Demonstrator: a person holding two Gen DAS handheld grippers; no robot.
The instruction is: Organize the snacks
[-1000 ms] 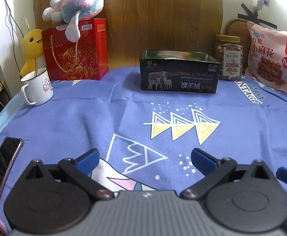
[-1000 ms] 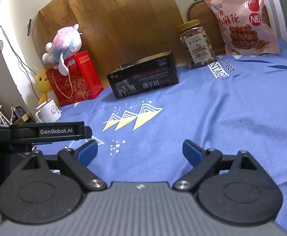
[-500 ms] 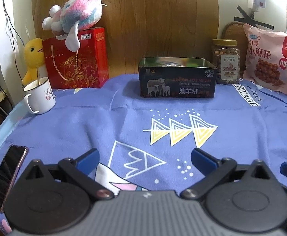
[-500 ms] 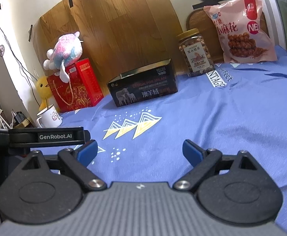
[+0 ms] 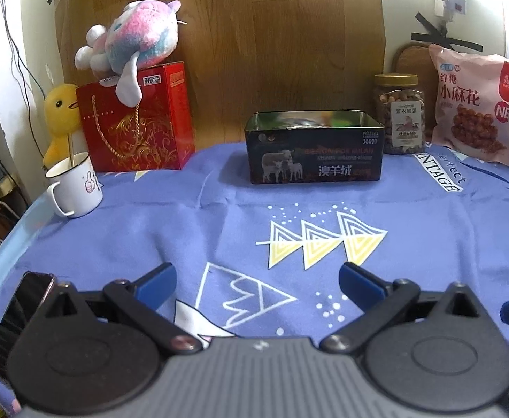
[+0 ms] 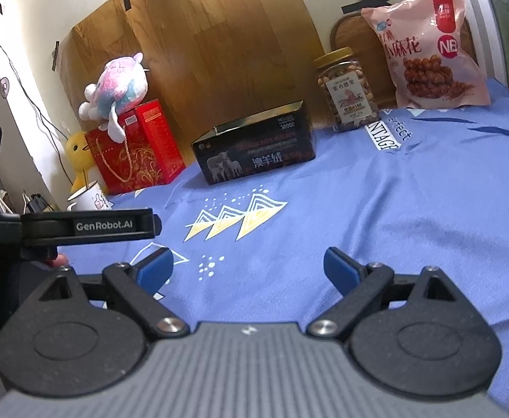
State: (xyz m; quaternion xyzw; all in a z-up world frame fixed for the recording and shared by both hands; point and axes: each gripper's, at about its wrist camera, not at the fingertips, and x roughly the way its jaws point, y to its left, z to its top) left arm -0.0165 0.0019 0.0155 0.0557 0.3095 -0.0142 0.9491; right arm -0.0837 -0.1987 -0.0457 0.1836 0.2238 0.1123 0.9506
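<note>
Two grippers, left gripper [image 5: 256, 278] and right gripper [image 6: 249, 264], fingers spread wide, holding nothing, above the blue cloth [image 5: 184, 230]. Open black tin [image 5: 313, 153] at 12 o'clock; nut jar [image 5: 399, 118] and pink snack bag [image 5: 477, 104] at 1–2 o'clock, by the wall.

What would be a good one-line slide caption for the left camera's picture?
Open left gripper hovers over a blue cloth, facing a dark tin, nut jar and pink snack bag.

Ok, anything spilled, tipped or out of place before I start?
Nothing spilled or tipped. One oddity: a phone lies at the table's left edge, beside the left tool, among snack things. Both tools are open and empty.
</note>
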